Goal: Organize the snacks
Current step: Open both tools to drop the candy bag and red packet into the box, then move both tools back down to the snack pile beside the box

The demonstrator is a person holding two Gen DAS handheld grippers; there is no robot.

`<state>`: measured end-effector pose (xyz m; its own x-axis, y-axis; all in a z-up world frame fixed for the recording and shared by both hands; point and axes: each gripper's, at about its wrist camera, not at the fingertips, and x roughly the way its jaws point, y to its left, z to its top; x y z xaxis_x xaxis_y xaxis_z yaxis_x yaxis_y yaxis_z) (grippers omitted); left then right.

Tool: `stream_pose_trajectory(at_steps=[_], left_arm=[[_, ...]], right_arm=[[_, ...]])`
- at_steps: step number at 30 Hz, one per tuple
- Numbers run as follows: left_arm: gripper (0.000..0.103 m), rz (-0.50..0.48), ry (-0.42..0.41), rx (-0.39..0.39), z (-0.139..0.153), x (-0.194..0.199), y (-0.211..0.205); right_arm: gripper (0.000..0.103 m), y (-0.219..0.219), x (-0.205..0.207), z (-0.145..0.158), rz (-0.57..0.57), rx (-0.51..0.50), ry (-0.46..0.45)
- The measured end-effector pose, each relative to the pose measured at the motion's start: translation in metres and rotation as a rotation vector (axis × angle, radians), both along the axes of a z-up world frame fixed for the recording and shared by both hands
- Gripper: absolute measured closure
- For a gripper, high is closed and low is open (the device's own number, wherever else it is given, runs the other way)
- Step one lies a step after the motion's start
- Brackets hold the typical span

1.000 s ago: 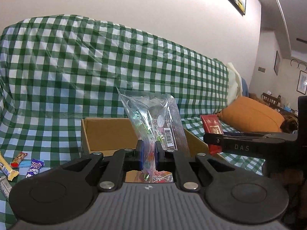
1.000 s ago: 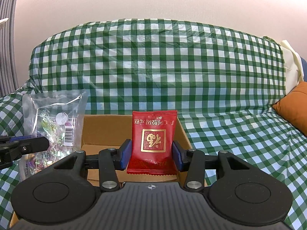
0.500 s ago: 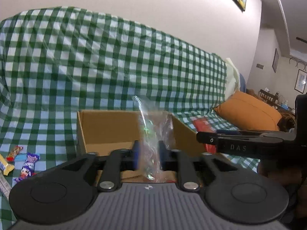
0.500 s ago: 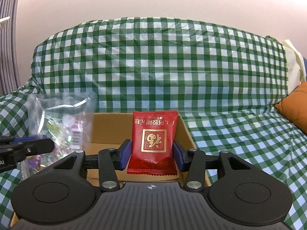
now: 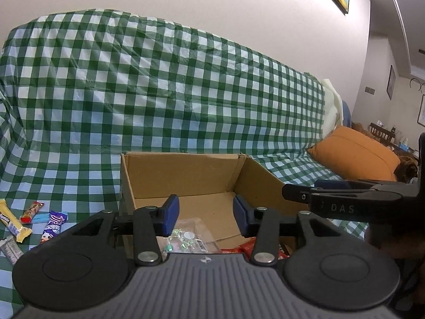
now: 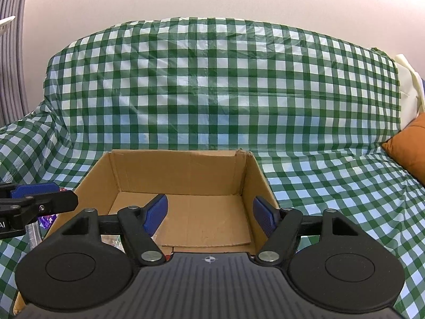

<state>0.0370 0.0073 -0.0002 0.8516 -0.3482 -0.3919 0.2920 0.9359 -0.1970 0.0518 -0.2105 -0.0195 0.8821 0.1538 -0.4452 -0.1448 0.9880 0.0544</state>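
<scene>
An open cardboard box [image 5: 186, 170] [image 6: 183, 170] sits on the green checked cover of a sofa. My left gripper [image 5: 205, 214] hangs over the box's near end, its jaws opening with nothing between them. Below it a clear bag of sweets [image 5: 188, 240] lies on the box floor beside a red packet [image 5: 245, 247]. My right gripper [image 6: 209, 214] is also over the box, jaws opening and empty. Each gripper shows at the edge of the other's view: the right gripper [image 5: 318, 194] and the left gripper [image 6: 39, 196].
Several small wrapped snacks [image 5: 32, 220] lie on the cover left of the box. An orange cushion [image 5: 356, 154] [image 6: 409, 148] rests at the right end of the sofa. The sofa back [image 6: 220, 85] rises right behind the box.
Both grippers have let go: the clear bag of sweets dropped from the left one and the red packet from the right one, down into the box. Both pairs of jaws widened.
</scene>
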Motion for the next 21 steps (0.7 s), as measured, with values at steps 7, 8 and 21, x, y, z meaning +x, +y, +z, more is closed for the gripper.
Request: stream_pose_trajectory(at_steps=[7, 8, 21], left_arm=[[0.084, 0.039, 0.021, 0.081, -0.002, -0.004, 0.014], [0.086, 0.056, 0.033, 0.095, -0.003, -0.004, 0.019], [0.095, 0.380, 0.261, 0.035, 0.040, 0.023, 0.149]], right_arm=[[0.030, 0.001, -0.001, 0.001, 0.009, 0.030, 0.001], [0.031, 0.003, -0.001, 0.001, 0.011, 0.035, 0.002], [0.079, 0.041, -0.002, 0.007, 0.147, 0.081, -0.033]])
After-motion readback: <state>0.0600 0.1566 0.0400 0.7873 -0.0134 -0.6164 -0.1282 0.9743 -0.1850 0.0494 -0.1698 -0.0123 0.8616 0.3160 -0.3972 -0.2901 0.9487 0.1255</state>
